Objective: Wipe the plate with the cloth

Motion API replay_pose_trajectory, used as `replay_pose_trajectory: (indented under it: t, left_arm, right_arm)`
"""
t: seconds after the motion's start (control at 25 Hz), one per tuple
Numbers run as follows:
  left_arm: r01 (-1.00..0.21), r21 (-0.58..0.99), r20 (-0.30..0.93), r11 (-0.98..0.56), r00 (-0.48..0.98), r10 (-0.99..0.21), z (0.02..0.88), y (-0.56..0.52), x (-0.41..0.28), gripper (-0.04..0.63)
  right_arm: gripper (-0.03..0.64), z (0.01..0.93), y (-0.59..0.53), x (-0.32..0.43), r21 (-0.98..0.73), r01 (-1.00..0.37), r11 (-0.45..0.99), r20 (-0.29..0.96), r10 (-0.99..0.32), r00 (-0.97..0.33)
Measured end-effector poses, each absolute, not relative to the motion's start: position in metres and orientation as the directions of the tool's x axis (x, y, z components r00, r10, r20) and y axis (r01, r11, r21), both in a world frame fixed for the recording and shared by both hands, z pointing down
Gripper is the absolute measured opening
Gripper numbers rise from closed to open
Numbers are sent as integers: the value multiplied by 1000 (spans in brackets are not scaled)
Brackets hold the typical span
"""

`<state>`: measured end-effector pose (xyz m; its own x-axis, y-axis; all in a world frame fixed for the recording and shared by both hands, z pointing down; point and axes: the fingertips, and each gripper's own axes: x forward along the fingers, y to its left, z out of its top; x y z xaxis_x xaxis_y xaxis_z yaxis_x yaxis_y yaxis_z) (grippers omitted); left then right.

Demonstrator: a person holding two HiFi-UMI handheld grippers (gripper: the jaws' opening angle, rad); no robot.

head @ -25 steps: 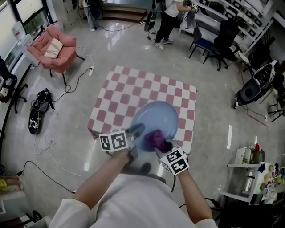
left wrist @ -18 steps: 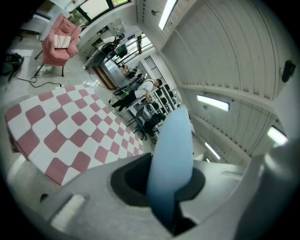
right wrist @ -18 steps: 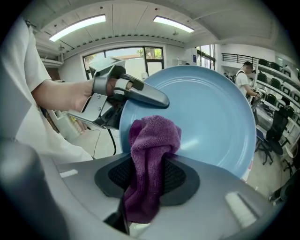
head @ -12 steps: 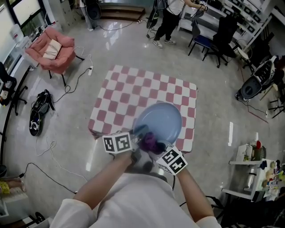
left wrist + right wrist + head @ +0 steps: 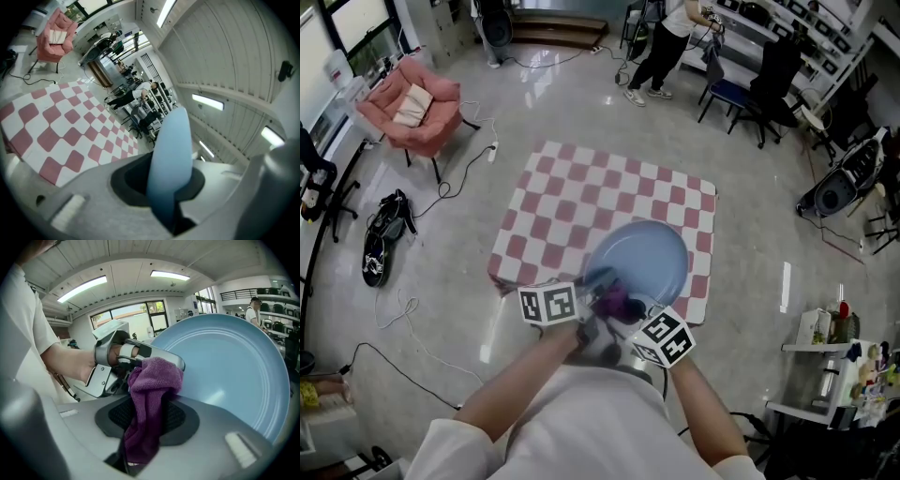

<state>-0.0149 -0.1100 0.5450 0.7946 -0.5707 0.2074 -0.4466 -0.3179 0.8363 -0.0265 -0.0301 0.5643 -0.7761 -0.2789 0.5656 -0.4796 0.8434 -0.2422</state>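
A light blue plate [image 5: 642, 261] is held up above the checked table, its near-left rim clamped in my left gripper [image 5: 592, 283]. In the left gripper view the plate [image 5: 169, 164] shows edge-on between the shut jaws. My right gripper [image 5: 628, 307] is shut on a purple cloth [image 5: 616, 300], which lies against the plate's near edge beside the left gripper. In the right gripper view the cloth [image 5: 149, 404] hangs from the jaws in front of the plate's face [image 5: 225, 376], with the left gripper [image 5: 126, 359] close behind it.
A table with a red-and-white checked cloth [image 5: 581, 202] lies below the plate. A pink armchair [image 5: 403, 98] stands far left, cables and a black bag [image 5: 382, 232] on the floor. A person [image 5: 667, 42] stands at the back by chairs and shelves.
The cloth and right gripper have slid left along the plate's near edge toward the left gripper. The plate has shifted slightly right and down in view.
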Motion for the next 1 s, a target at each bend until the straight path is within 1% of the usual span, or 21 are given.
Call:
replay_pose_trajectory:
  t: [0.2, 0.36, 0.56, 0.8, 1.0]
  left_arm:
    - [-437, 835, 198, -334, 805, -559, 544, -112, -19, 57]
    - [-430, 838, 194, -337, 811, -552, 545, -110, -18, 57]
    - [-423, 840, 193, -339, 818, -543, 548, -109, -21, 57]
    - [-423, 844, 203, -331, 821, -533, 554, -106, -22, 57]
    - [-423, 842, 209, -334, 827, -522, 557, -106, -18, 57]
  right_arm:
    - [140, 566, -46, -10, -249, -553, 795, 570, -341, -747]
    - [144, 567, -51, 2, -243, -577, 780, 575, -363, -733]
    - [146, 567, -66, 24, -236, -645, 726, 573, -433, -696]
    - [144, 565, -90, 66, -218, -766, 605, 567, -560, -604]
    - [144, 569, -100, 92, -181, -824, 536, 582, -617, -529]
